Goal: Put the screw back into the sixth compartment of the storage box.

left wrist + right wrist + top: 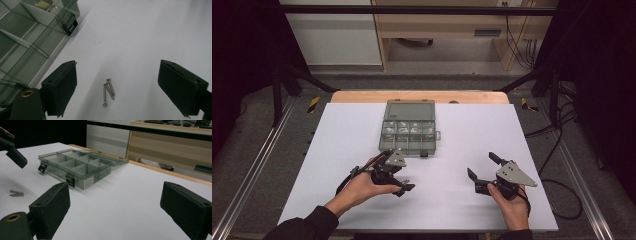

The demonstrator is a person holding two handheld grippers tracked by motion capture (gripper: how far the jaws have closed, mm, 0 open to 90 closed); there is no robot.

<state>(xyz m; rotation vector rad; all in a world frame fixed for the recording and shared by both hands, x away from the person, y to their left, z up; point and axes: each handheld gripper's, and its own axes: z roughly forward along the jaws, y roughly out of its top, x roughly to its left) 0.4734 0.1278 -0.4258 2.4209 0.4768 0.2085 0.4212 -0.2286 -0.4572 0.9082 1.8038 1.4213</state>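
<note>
White tabletop (362,135) in the high view carries a smoky plastic compartment box (408,127) with its lid open; the left gripper (398,176) hovers just before the box and the right gripper (481,166) sits well apart, jaws spread, holding nothing

From the left gripper view, three screws (108,90) lie bunched on the tabletop between wide jaws that touch none of them

From the right gripper view, the screws (16,192) lie left of the box (75,166)
</note>
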